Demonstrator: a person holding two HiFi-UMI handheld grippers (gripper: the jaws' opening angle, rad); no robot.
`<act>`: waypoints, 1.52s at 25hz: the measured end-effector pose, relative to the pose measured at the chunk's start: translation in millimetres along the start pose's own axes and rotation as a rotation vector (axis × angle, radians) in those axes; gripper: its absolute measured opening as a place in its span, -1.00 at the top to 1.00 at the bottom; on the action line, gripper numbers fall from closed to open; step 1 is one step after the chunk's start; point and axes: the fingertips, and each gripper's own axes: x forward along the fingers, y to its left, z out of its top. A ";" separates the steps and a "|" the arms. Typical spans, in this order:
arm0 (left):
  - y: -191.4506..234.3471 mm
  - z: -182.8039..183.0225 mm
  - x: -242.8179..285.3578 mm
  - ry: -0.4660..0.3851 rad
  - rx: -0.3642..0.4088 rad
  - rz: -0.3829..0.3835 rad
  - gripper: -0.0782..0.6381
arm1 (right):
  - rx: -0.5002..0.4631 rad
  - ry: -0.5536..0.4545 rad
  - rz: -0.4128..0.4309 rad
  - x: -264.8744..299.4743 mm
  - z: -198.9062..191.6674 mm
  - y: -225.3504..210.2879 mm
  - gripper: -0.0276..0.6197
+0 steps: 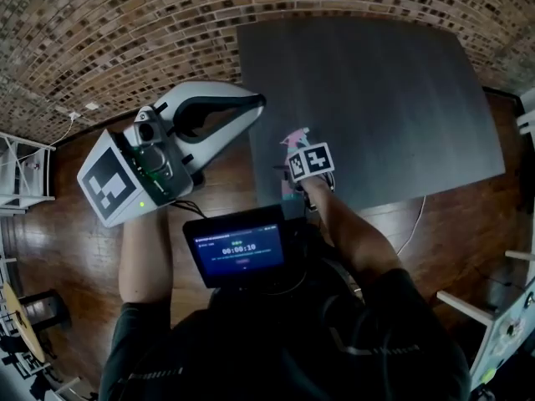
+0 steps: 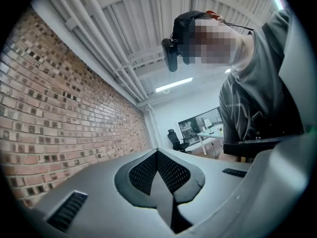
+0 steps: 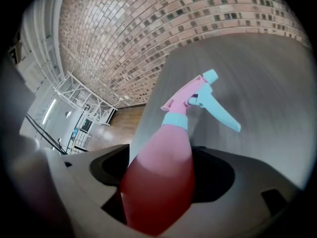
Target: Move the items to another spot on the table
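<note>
A pink spray bottle (image 3: 163, 157) with a light blue collar and trigger (image 3: 218, 108) lies tilted between the jaws of my right gripper (image 3: 163, 175), which is shut on the bottle's body. In the head view the bottle's pink nozzle (image 1: 294, 139) pokes out past the right gripper (image 1: 299, 164) over the near left corner of the dark grey table (image 1: 376, 98). My left gripper (image 1: 256, 102) is held off the table to the left, above the floor. Its view faces up at the person and ceiling; its black pads (image 2: 171, 172) meet with nothing between them.
The table stands on a wooden floor (image 1: 217, 190) against a brick wall (image 1: 125, 32). White racks stand at the far left (image 1: 21, 165) and right edge (image 1: 518, 307). A small lit screen (image 1: 242, 253) hangs at the person's chest. A white cable (image 1: 414, 224) trails below the table's front edge.
</note>
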 end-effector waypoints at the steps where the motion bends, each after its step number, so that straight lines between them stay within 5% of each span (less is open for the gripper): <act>1: 8.5 -2.3 -6.7 -0.004 -0.012 -0.011 0.80 | 0.021 0.012 -0.005 0.4 2.6 1.8 -0.29; 7: 14.0 -27.4 -26.7 -0.044 -0.038 -0.070 0.80 | 0.005 0.050 -0.061 10.3 0.7 -1.1 -0.31; 15: 15.8 -30.5 -36.8 -0.114 -0.061 -0.074 0.80 | 0.064 -0.037 -0.151 -8.2 0.0 -37.8 -0.45; 21: 12.9 -41.3 -48.1 -0.125 -0.080 -0.081 0.80 | 0.113 -0.169 -0.149 -49.3 -6.0 -50.4 -0.45; 26: 26.6 -35.9 -73.8 -0.153 -0.111 0.006 0.80 | 0.103 -0.390 -0.139 -118.9 0.6 -25.1 -0.44; 33: 4.1 -44.9 -97.2 -0.143 -0.207 0.145 0.80 | -0.086 -0.756 -0.104 -215.3 2.5 31.0 0.52; 38: -49.5 -31.2 -101.7 -0.110 -0.225 0.260 0.80 | -0.188 -0.936 -0.127 -294.7 -37.4 72.9 0.91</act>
